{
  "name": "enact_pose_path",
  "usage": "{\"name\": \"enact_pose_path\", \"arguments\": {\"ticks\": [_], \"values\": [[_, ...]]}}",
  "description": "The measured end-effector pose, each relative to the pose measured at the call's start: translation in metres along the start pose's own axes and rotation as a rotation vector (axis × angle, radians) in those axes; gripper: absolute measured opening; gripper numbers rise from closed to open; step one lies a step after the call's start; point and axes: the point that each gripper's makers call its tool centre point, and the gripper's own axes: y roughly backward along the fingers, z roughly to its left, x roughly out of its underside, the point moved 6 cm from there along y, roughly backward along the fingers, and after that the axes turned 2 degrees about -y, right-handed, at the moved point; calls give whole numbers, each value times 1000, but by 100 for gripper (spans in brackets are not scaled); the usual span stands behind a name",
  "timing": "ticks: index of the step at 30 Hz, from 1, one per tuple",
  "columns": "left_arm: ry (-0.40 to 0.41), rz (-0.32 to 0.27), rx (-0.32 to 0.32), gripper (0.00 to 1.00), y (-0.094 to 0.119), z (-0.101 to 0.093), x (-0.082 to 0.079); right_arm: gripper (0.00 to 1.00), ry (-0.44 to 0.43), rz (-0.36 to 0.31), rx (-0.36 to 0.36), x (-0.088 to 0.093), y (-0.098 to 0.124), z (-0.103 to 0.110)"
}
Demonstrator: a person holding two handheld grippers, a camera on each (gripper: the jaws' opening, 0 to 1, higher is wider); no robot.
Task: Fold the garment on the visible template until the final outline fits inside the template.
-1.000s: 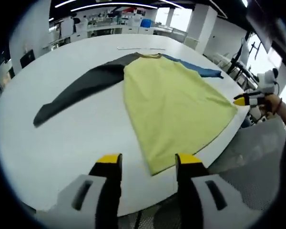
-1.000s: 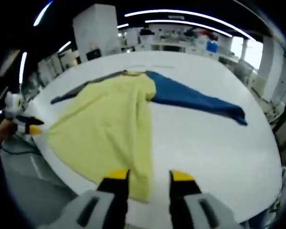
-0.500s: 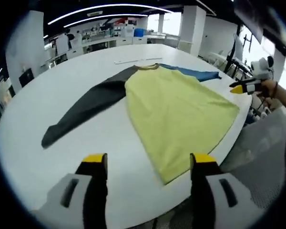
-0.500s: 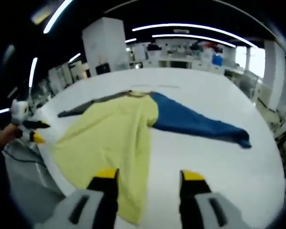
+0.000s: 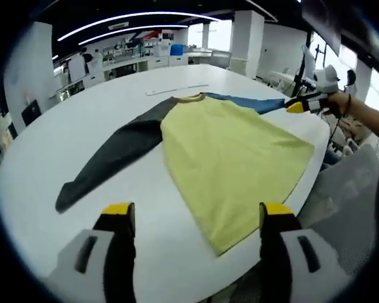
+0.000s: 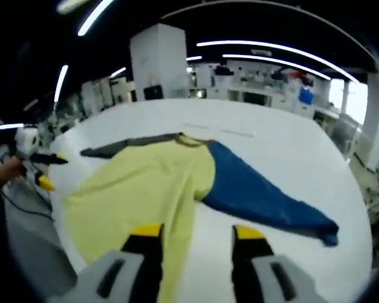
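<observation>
Flat: garment on white table | both jaws apart, empty

Bright ceiling strip lights, fisheye edges, right view blurred

Lab or workshop hall; big white table; cluttered benches behind (ceiling strip lights); white pillar

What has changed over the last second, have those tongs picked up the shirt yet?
Not yet. Both tongs have drawn back from the shirt's hem and spread wider; the left tongs and right tongs are open and empty. In the left gripper view, the right tongs have swung toward the blue sleeve. The shirt lies flat on the table as before, black sleeve still spread.
</observation>
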Motion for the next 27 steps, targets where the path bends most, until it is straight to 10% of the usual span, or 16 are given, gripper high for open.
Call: {"name": "enact_pose_path", "arguments": {"ticks": [27], "values": [[21,-15,-16,90,0,-5,-13,11,188,93,-50,-6,-93,-15]]}}
